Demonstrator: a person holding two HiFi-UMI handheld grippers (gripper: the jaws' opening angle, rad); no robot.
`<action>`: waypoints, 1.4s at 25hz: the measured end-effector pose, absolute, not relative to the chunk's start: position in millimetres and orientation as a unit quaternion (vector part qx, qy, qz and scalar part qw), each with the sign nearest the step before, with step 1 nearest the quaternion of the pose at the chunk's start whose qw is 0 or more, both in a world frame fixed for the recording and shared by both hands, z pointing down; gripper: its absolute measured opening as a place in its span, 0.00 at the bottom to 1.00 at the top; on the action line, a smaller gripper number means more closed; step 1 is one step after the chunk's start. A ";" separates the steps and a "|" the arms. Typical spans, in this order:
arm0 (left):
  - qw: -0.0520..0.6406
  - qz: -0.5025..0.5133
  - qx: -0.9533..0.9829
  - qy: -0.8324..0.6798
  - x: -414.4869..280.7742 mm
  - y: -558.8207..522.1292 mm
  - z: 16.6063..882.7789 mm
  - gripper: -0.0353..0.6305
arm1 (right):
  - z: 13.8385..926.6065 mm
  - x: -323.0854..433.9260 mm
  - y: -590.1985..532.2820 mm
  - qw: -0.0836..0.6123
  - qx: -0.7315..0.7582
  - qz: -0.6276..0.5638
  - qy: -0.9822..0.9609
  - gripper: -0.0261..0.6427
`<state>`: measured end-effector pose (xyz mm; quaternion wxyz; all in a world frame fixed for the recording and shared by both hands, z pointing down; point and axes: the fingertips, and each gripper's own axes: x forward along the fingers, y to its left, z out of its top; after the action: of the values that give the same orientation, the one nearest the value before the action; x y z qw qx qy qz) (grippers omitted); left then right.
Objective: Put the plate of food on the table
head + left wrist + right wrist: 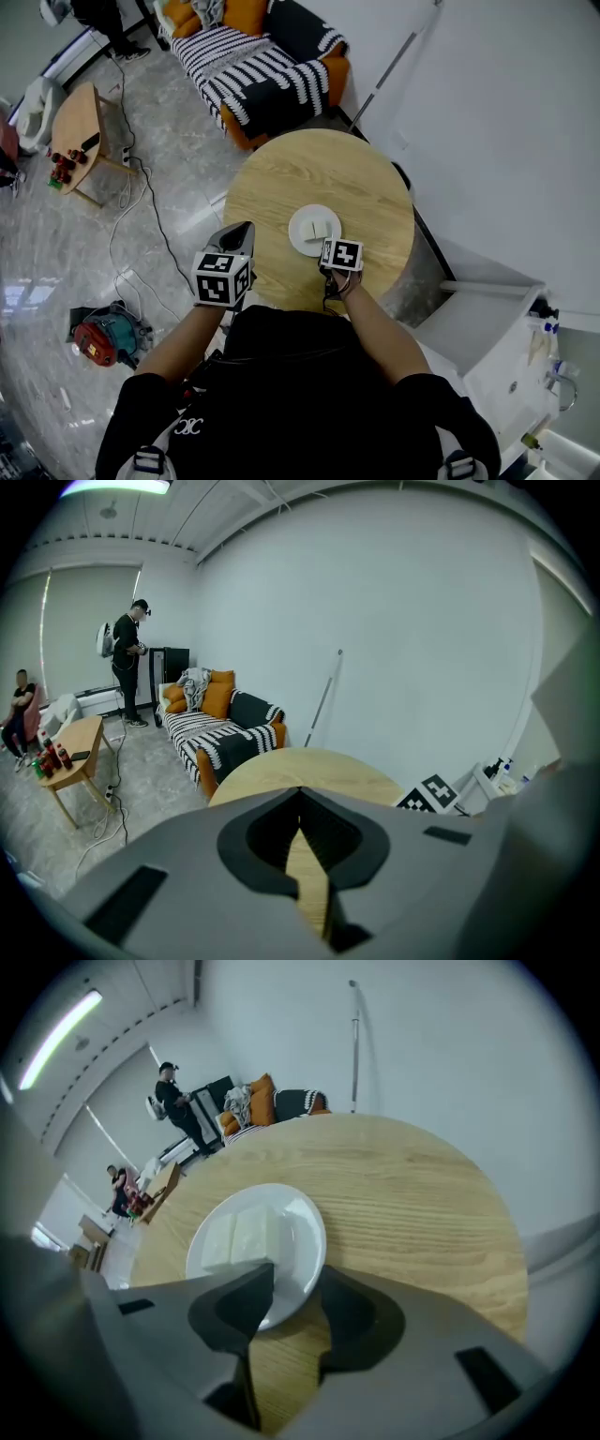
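A white plate [314, 230] with pale white food blocks [244, 1237] on it rests flat near the middle of the round wooden table [319, 169]. My right gripper [327, 253] is at the plate's near rim. In the right gripper view the plate [258, 1241] has its rim lying between the parted jaws of the right gripper [295, 1283], and the pads do not press on it. My left gripper [239, 234] hovers at the table's near left edge, apart from the plate. In its own view the left gripper [300, 794] has its tips together with nothing between them.
A striped sofa [258, 66] with orange cushions stands beyond the table. A small wooden side table [80, 136] with bottles sits at far left, a red tool [103, 337] and a cable lie on the floor. A white cabinet [487, 328] is at right. Two people [127, 658] are far back.
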<state>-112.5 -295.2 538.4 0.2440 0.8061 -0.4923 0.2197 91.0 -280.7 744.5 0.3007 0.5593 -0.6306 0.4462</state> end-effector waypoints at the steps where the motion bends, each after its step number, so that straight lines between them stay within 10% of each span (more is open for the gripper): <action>1: 0.244 0.219 0.806 -0.493 -112.9 -296.5 538.1 0.06 | 744.5 90.5 -280.6 0.313 0.558 0.434 -0.634 0.27; 9: 0.248 0.216 0.810 -0.485 -113.0 -299.9 541.7 0.06 | 720.8 113.9 -291.5 0.301 0.603 0.374 -0.637 0.27; 11: 0.249 0.216 0.812 -0.482 -110.7 -301.1 543.2 0.06 | 709.1 116.4 -292.0 0.274 0.608 0.365 -0.650 0.05; 35: 0.215 0.181 0.854 -0.438 -72.4 -319.1 527.7 0.06 | 491.7 112.5 -308.0 0.071 0.629 0.083 -0.770 0.05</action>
<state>-72.4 -319.1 527.7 0.2145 0.8543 -0.4376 0.1809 112.5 -308.0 491.7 0.0715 0.6291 -0.7695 0.0830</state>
